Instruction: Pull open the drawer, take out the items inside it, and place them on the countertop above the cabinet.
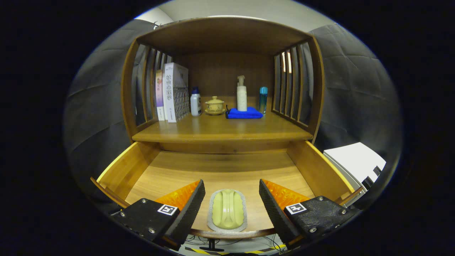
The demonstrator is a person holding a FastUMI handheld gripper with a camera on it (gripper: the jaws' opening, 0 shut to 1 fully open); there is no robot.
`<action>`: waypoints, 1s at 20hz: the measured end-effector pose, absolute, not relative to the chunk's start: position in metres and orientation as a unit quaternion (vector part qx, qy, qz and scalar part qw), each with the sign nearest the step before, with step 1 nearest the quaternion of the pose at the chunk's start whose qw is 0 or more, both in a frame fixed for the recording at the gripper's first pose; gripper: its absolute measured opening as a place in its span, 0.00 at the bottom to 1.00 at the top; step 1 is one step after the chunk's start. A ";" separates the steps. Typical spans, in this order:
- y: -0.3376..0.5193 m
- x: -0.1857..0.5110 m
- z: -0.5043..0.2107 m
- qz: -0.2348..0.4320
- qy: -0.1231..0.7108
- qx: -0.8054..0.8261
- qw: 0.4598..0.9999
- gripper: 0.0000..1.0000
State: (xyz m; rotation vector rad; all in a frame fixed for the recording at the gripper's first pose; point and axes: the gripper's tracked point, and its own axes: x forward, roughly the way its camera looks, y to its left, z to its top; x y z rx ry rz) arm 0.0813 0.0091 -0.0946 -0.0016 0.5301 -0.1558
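Observation:
The wooden drawer (pixel 312 167) stands pulled out below the cabinet's countertop (pixel 220 129). On the drawer's floor, close to its front edge, lies a pale green brush with a grey rim (pixel 227 210). My gripper (pixel 231 193) is open, and the brush lies between its two fingers, one on each side, neither touching it. The rest of the drawer floor behind the brush looks bare.
On the countertop stand books (pixel 173 92) at the left, a white bottle with a blue cap (pixel 195 102), a yellow lidded cup on a saucer (pixel 215 105), a pump bottle (pixel 241 94) on a folded blue cloth (pixel 245 113), and a slim blue bottle (pixel 263 99). Slatted side walls enclose the shelf.

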 end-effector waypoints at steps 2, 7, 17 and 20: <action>0.006 0.087 -0.114 -0.083 0.298 -0.007 0.951 0.95; 0.007 0.092 -0.139 -0.076 0.356 0.004 0.932 0.87; 0.000 0.089 -0.151 -0.103 0.391 0.004 0.915 0.39; 0.000 0.091 -0.152 -0.095 0.384 0.008 0.918 0.25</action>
